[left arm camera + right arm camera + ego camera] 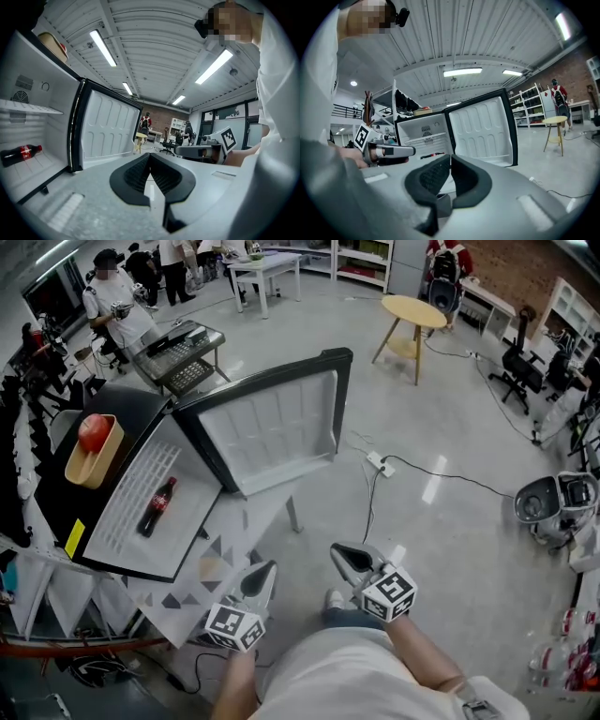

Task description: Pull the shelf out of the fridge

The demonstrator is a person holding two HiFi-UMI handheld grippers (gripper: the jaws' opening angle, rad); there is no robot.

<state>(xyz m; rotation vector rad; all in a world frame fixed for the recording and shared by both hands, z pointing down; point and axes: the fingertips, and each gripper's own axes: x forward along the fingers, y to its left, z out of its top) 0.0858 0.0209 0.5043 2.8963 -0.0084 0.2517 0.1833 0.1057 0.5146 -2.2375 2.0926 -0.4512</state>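
Observation:
A small fridge stands open at the left, its door swung wide toward the right. Inside it sits the white wire shelf, and a cola bottle lies below the shelf. My left gripper and right gripper hang side by side close to my body, in front of the fridge and apart from it. Both are shut with nothing between the jaws.
A yellow bowl holding a red apple rests on the black fridge top. The fridge stands on a patterned tabletop. On the floor to the right lie a power strip and its cable. A round wooden table and people are farther back.

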